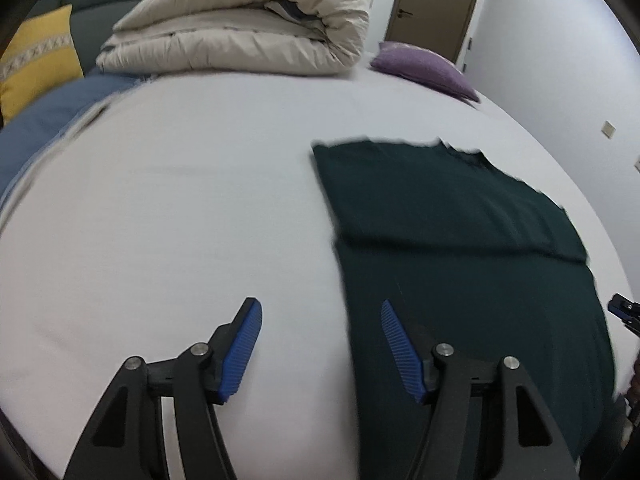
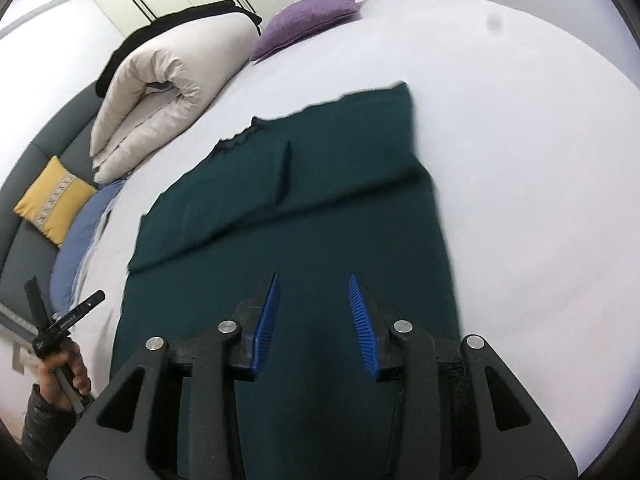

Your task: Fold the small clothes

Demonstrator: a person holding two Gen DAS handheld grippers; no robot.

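A dark green garment (image 1: 460,248) lies flat on the white bed (image 1: 180,208), with its sleeves folded in over the body. My left gripper (image 1: 320,308) is open and empty, hovering over the garment's near left edge, one finger over the sheet and one over the cloth. In the right wrist view the same garment (image 2: 304,208) fills the middle. My right gripper (image 2: 314,280) is open and empty above its lower part. The left gripper's handle and the hand holding it (image 2: 60,336) show at the lower left there.
A rolled beige duvet (image 1: 240,28) lies at the far end of the bed beside a purple cushion (image 1: 424,68). A yellow cushion (image 1: 36,56) and a blue sheet (image 1: 52,120) lie left, by a grey headboard. A brown door (image 1: 436,4) stands behind.
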